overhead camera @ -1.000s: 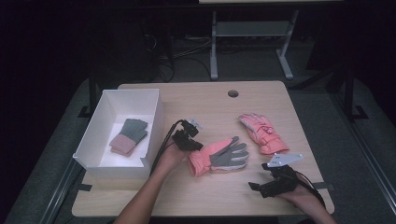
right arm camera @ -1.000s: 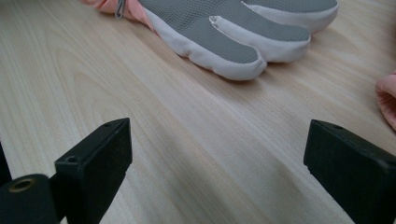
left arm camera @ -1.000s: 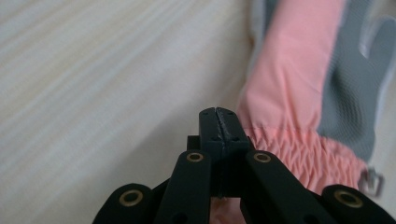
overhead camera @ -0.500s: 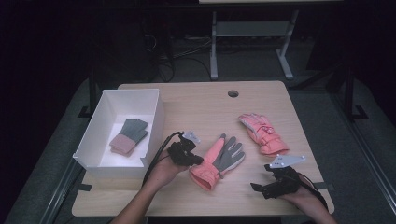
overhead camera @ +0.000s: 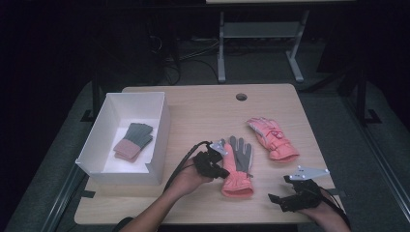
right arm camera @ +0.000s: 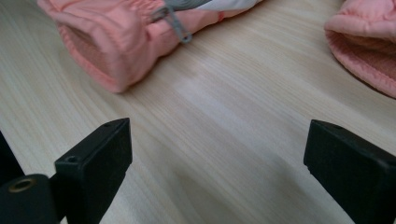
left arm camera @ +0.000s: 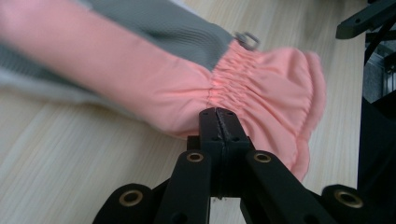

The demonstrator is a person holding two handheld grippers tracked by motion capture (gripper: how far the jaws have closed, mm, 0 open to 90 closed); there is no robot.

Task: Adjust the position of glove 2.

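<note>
left gripper (overhead camera: 223,170): I have its black jaws pinched flat together on the edge of the salmon-pink and grey padded ski glove (overhead camera: 238,166), by the gathered wrist; that lets me drag or swing the glove without lifting it.
glove in hand: palm up, fingers toward the far edge of the light wood table (overhead camera: 203,104), cuff toward the near edge, around the middle of the near half.
right gripper (overhead camera: 276,199): jaws wide apart, nothing between them, low over bare wood near the near right corner; in the right gripper view the held glove's cuff (right arm camera: 100,51) lies just ahead, so I judge it parked to take that end.
second pink padded glove (overhead camera: 270,137): back up, right of the held one, close but apart; likely the mate to pair.
white open rectangular box (overhead camera: 159,140): left edge, holds a small grey knit glove pair with pink cuffs (overhead camera: 133,140).
room: bare wood between the gloves and the box wall, and across the far half; little margin at the near edge for the cuff.
</note>
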